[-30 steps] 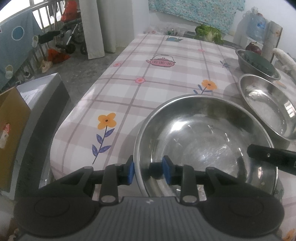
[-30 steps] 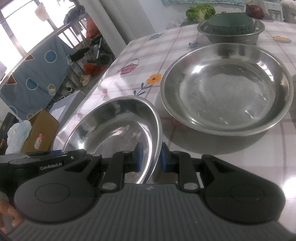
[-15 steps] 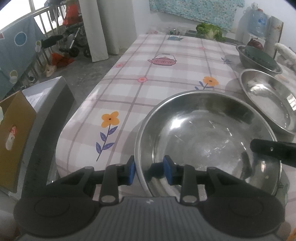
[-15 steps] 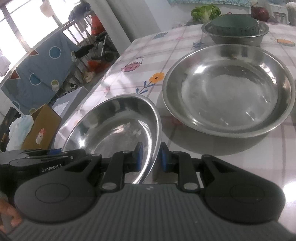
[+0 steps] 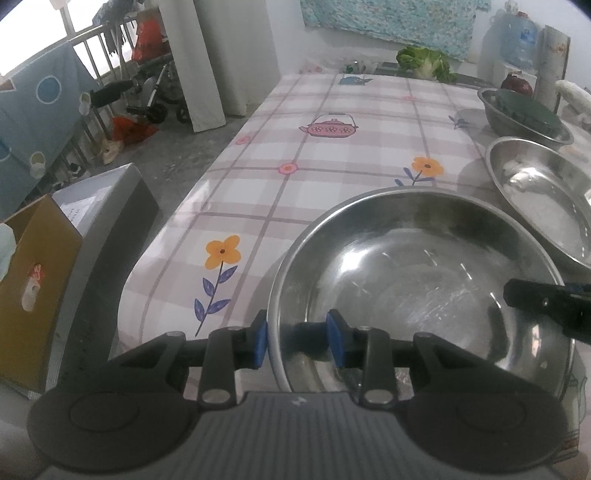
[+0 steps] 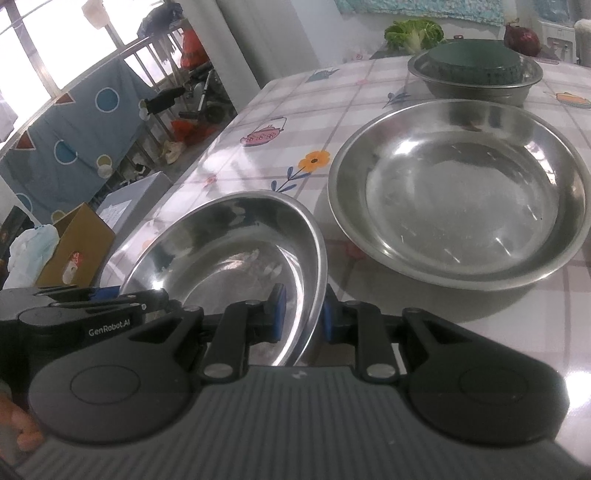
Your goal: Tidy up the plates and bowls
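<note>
We work at a table (image 5: 332, 155) covered with a plaid cloth printed with flowers and teapots; beside it stand a cardboard box (image 5: 33, 295), a railing hung with a blue patterned cloth (image 6: 74, 140), and a white curtain (image 5: 218, 55). Leafy greens (image 6: 413, 31) lie at the far end of the table. The near steel bowl (image 5: 417, 280) is at the near corner of the table, mouth facing up and tipped a little toward the left in the right wrist view; being round, it has no long axis. Just beyond it rests a larger steel bowl (image 6: 458, 188), apart from the first, and farther back a third steel bowl (image 6: 476, 79) holds a dark green bowl (image 6: 472, 59) set upside down. The left tool (image 5: 297, 341) straddles the near left rim of the near steel bowl with its fingers partly apart: the left blue pad sits at the outer wall, while the right pad stands clear inside the bowl. The right tool (image 6: 301, 314) is nearly closed and pinches the near right rim of the same bowl, one pad inside and one outside. The right tool also shows at the right edge of the left wrist view.
</note>
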Tool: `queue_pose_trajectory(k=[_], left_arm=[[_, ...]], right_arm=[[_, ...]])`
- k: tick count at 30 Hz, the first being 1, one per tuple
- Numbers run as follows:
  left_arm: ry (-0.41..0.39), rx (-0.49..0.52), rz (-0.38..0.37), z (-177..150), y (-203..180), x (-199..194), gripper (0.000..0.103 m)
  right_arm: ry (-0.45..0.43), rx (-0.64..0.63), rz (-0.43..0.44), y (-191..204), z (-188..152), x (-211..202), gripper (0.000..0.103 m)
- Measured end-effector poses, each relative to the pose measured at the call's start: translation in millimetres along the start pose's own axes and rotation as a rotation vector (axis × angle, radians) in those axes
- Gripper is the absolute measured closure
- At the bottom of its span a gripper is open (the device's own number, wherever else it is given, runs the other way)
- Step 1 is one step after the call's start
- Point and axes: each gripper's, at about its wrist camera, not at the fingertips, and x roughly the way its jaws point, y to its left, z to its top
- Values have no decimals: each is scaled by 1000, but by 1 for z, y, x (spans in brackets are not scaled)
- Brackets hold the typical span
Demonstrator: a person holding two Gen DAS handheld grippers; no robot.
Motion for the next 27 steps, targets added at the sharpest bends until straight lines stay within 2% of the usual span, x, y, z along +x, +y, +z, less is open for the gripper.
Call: queue_pose_trajectory(k=[27], left_arm=[[12,-15,-10,-9,5,-14,68]], right_arm=[[-11,-8,13,2,1,-5,83]])
